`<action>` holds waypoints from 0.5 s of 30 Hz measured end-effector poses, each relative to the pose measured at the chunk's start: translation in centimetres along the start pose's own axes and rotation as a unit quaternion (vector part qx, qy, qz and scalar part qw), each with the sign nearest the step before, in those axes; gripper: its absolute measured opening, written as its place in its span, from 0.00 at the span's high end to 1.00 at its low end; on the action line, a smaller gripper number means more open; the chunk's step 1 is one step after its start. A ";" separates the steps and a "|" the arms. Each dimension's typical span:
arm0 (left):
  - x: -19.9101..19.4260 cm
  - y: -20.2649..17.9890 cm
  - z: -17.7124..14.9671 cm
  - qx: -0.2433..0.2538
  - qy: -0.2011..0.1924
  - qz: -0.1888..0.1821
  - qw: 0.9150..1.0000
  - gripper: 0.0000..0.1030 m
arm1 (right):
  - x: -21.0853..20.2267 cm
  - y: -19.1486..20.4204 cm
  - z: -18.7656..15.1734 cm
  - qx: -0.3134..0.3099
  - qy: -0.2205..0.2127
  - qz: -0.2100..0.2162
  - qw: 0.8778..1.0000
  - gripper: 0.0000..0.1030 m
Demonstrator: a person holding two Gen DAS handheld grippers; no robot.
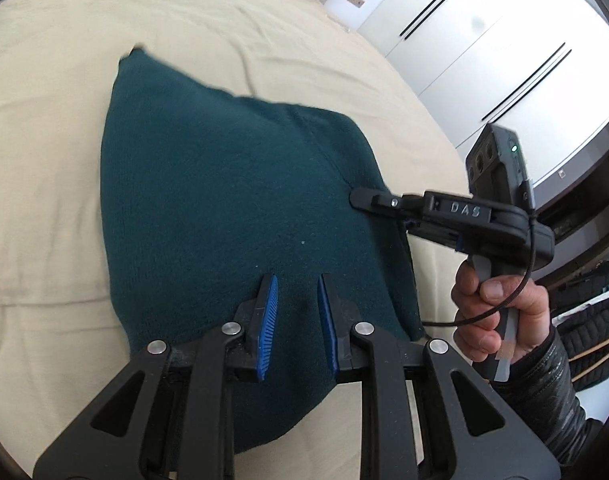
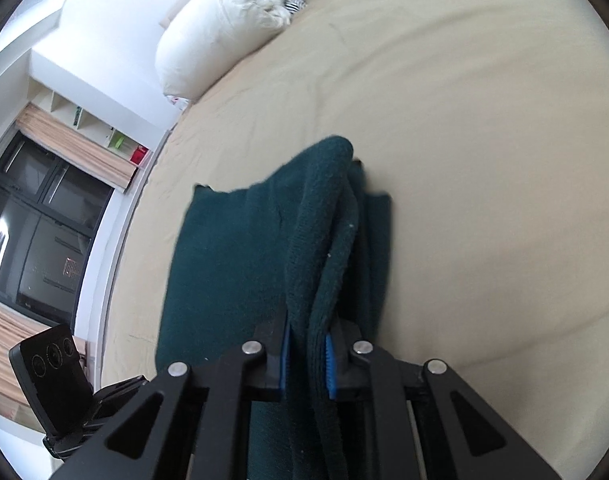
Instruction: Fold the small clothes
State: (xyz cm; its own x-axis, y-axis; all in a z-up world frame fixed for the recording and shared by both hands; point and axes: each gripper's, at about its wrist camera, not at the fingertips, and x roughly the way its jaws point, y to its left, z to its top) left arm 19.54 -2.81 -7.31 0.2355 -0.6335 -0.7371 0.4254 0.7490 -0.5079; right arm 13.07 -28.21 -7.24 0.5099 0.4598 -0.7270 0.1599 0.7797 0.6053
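- My right gripper (image 2: 308,354) is clamped on the dark green knit garment's (image 1: 224,184) bunched edge.
- My left gripper (image 1: 298,300) hovers over the garment on the beige bed (image 1: 44,200), jaws slightly apart, holding nothing.

Raised letters "DAS" on the black body of the right gripper (image 1: 362,199), no other legible text

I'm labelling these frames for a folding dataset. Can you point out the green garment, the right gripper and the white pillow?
green garment (image 1: 232,184): left wrist view, middle of its flat top layer.
right gripper (image 2: 308,356): right wrist view, between the blue pads pinching the cloth.
white pillow (image 2: 208,36): right wrist view, its middle.
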 end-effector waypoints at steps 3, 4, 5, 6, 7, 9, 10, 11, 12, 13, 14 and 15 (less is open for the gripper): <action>0.7 0.7 -0.7 -0.004 0.017 0.001 1.000 0.81 | 0.3 -2.4 -0.4 0.039 -0.007 0.036 0.999 0.86; 0.8 0.8 -0.9 0.000 0.021 0.003 1.000 0.81 | 0.5 -2.7 -0.3 0.046 -0.009 0.046 0.998 0.86; 0.8 1.0 -1.0 0.001 0.022 0.005 1.000 0.81 | 0.5 -2.6 -0.3 0.047 -0.008 0.047 0.998 0.85; 0.9 1.2 -1.1 0.000 0.021 0.004 1.000 0.81 | 0.4 -2.4 -0.3 0.045 -0.009 0.043 0.998 0.85; 0.8 1.5 -1.2 -0.004 0.021 0.001 1.000 0.81 | 0.3 -2.2 -0.3 0.044 -0.009 0.038 0.998 0.83; 0.8 1.7 -1.6 -0.008 0.015 -0.001 1.000 0.81 | -0.5 -1.1 -0.5 0.033 -0.012 0.009 0.999 0.78; 0.1 1.6 -1.7 -0.004 0.007 0.001 1.000 0.81 | -1.0 -0.4 -0.8 0.021 -0.017 -0.006 1.000 0.75; -0.5 1.2 -2.0 0.003 -0.002 0.004 1.000 0.81 | -1.4 0.4 -1.1 0.009 -0.021 -0.017 1.000 0.73; -1.4 0.6 -2.0 0.012 -0.016 0.007 1.000 0.81 | -1.9 1.2 -1.8 -0.002 -0.024 -0.022 0.999 0.66; -1.9 0.4 -2.1 0.020 -0.025 0.010 0.999 0.81 | -2.0 1.5 -2.2 -0.011 -0.025 -0.024 0.999 0.62; -2.3 0.3 -2.2 0.026 -0.031 0.011 0.999 0.81 | -2.2 1.8 -2.9 -0.025 -0.027 -0.035 0.999 0.62; -2.3 0.5 -2.3 0.030 -0.030 0.016 0.999 0.81 | -2.0 2.2 -3.5 -0.040 -0.026 -0.051 0.998 0.62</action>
State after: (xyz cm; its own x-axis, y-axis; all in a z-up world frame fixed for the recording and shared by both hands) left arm 17.18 -0.56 -6.89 0.3013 -0.6217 -0.7230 0.4675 0.7572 -0.4562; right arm 9.41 -25.96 -5.57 0.5373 0.3554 -0.7648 0.1456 0.8541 0.4992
